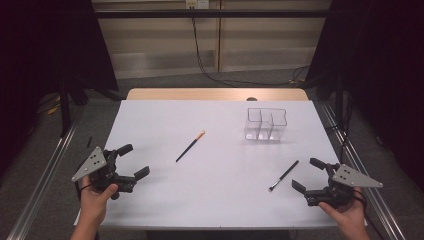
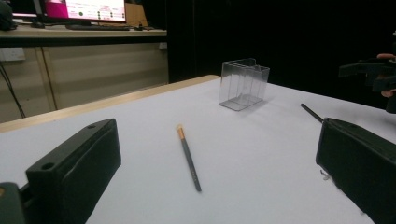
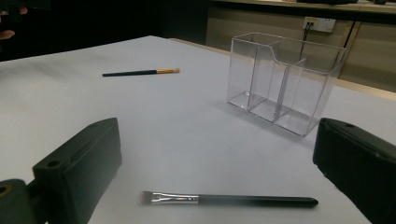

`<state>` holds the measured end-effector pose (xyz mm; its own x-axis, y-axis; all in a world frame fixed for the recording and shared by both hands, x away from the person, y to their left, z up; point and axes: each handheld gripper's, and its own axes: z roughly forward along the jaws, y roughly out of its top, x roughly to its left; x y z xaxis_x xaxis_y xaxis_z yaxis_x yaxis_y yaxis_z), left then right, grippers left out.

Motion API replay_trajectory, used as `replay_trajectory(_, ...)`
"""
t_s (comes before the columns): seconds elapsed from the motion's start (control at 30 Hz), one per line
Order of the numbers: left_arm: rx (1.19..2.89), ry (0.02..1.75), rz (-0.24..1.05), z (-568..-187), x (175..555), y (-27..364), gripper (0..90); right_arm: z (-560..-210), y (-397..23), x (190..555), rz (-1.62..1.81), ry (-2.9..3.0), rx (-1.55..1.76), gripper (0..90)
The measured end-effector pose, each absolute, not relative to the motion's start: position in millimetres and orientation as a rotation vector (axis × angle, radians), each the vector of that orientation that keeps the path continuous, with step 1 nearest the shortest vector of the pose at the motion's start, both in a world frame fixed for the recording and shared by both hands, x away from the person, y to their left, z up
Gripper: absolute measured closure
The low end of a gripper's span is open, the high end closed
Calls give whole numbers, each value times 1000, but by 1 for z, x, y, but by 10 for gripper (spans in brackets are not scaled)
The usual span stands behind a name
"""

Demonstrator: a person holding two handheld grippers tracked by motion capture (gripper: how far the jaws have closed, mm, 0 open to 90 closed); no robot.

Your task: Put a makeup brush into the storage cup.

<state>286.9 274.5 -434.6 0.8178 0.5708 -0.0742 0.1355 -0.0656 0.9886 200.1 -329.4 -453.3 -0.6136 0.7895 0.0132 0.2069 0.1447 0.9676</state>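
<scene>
Clear glossy plastic organiser, matt tabletop

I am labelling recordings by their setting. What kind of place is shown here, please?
Probably a lab or recording workspace, not a home: a white table framed by metal rails, dark curtains at both sides, loose cables along the back wall, and monitors on a bench.

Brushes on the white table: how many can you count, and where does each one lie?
2. The orange-tipped brush lies left of centre, nearer the left tool. The silver-ferruled brush lies front right, beside the right tool. None seems hidden.
</scene>
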Motion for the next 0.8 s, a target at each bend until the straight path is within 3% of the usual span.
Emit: replay_trajectory(0.8,1646,464,318,-430,314,227,0,-453,-330,193,1491,1917,950,6)
